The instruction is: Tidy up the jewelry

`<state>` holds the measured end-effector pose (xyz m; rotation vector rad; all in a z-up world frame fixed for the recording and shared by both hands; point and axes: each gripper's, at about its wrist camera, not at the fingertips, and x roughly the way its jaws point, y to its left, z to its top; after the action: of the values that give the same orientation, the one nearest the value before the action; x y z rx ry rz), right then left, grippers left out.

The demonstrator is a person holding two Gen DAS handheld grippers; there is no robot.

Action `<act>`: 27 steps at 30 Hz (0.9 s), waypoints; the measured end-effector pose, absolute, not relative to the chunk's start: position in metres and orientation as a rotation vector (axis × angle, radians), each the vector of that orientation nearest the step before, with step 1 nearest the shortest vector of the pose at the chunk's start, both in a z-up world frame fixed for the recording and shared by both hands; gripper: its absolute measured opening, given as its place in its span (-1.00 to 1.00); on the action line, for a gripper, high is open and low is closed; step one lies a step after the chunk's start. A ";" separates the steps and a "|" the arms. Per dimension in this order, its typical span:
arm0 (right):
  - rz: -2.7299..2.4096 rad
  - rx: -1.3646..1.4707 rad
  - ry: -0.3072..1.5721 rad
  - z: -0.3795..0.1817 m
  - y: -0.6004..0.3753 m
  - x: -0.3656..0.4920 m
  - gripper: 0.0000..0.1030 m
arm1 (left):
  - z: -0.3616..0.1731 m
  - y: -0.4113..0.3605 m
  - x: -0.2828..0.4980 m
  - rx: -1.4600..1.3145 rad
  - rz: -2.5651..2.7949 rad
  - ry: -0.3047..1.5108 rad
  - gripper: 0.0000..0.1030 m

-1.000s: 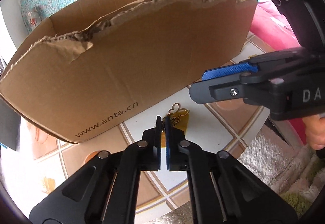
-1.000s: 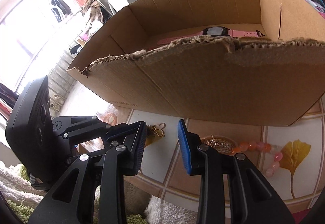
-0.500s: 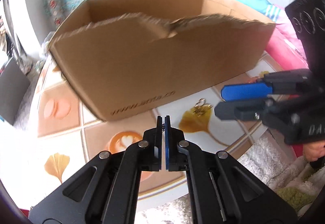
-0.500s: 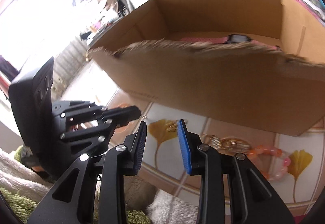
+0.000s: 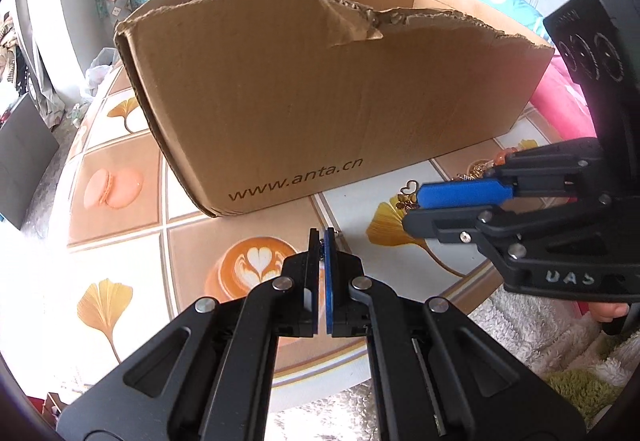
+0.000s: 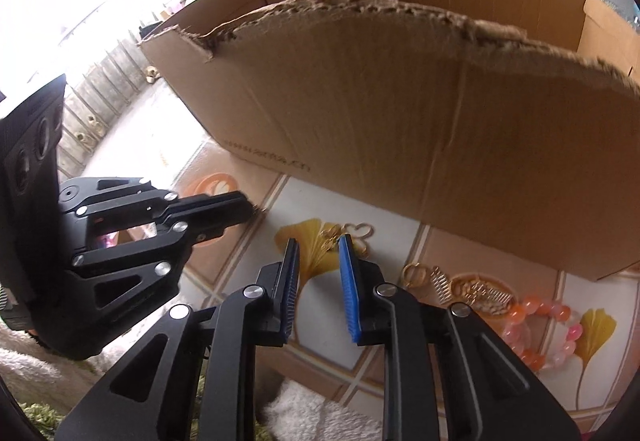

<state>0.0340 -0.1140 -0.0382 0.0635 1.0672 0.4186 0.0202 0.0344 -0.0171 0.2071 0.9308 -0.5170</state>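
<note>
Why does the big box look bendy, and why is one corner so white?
Left wrist view: the fisheye lens curves the cardboard box and darkens the picture's corners. Right wrist view: bright daylight at the upper left washes out the room, and the box's torn edge bows.

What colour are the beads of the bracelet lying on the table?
Orange and pale pink beads on the bracelet; clearest in the right wrist view.

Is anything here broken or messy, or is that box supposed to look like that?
The cardboard box looks damaged: its near wall is torn along the top, leaving a ragged, uneven edge. Gold trinkets and a pink-orange bead bracelet lie loose on the table in front of the box.
</note>
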 end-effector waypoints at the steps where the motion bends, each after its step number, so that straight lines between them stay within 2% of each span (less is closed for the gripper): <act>1: 0.415 0.052 1.065 -0.038 -0.113 0.035 -0.60 | -0.017 0.035 0.020 0.206 -0.518 0.930 -0.97; 12: 0.394 -0.121 1.024 -0.037 -0.100 0.029 -0.63 | -0.016 0.035 0.022 0.199 -0.519 0.926 -0.97; 16: 0.406 -0.095 1.032 -0.036 -0.108 0.029 -0.86 | -0.016 0.036 0.023 0.201 -0.517 0.925 -0.97; 27: 0.409 -0.028 1.044 -0.033 -0.115 0.031 -0.86 | -0.015 0.033 0.022 0.198 -0.516 0.923 -0.97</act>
<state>0.0314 -0.1147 -0.0335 -0.0280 1.0444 0.4088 0.0225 0.0327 -0.0151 0.1980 0.9235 -0.5163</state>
